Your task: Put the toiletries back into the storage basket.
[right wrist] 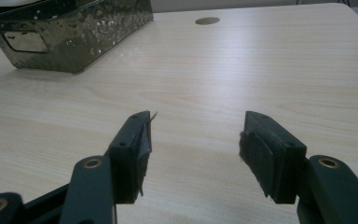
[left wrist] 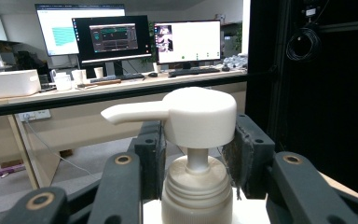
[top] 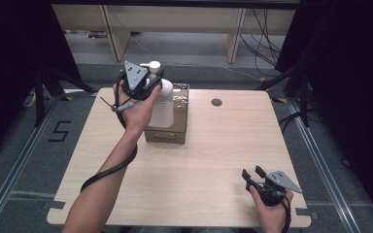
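The left gripper's (top: 151, 83) fingers (left wrist: 151, 156) are pinched on the neck of a white pump bottle (top: 161, 104), one pad on each side of the ribbed collar just below the pump head (left wrist: 186, 116), whose spout points left in the left gripper view. The bottle stands upright in a dark, shiny metal box (top: 178, 127) at the far left-centre of the desk (top: 213, 155); whether its base rests on the box floor or hangs just above it is hard to tell. The left hand (top: 138, 109) reaches forward over the desk, forearm stretched out from the near left edge, cable trailing under the arm.

The right gripper's (top: 253, 174) fingers (right wrist: 133, 144) are spread wide with nothing between them, poised low over bare wood. The right hand (top: 271, 208) sits at the near right corner of the desk, pointing toward the far left.

There is one bottle, one box, and two grippers. A small round grommet (top: 216, 102) sits in the desk's far edge.
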`<state>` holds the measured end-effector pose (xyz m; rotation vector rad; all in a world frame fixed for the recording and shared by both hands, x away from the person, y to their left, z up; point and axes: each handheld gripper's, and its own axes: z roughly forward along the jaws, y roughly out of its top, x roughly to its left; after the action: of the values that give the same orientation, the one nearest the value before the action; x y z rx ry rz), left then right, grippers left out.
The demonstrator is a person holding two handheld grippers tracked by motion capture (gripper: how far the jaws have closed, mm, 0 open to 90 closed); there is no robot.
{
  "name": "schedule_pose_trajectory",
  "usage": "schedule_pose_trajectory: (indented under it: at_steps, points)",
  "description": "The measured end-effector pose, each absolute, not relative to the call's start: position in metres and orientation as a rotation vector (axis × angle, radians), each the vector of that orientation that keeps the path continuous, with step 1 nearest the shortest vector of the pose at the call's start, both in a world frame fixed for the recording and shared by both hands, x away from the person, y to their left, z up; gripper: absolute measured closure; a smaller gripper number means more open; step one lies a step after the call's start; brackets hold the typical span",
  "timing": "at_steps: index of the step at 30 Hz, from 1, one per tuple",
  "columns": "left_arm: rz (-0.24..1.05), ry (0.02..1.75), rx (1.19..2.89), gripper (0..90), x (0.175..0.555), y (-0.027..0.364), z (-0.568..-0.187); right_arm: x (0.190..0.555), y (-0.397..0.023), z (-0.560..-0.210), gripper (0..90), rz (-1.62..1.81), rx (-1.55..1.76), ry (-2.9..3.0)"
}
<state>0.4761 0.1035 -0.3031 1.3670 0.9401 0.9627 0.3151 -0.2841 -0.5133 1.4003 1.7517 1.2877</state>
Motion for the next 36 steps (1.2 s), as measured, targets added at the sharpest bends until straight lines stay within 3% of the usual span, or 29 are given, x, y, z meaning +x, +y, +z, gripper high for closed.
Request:
schedule_pose_trajectory:
  at_steps: [36]
  points:
    - [0.965,0.973,1.392,59.5,0.481,0.105,-0.318,0.315,-0.281,-0.514,43.3,1.310,1.409,1.732]
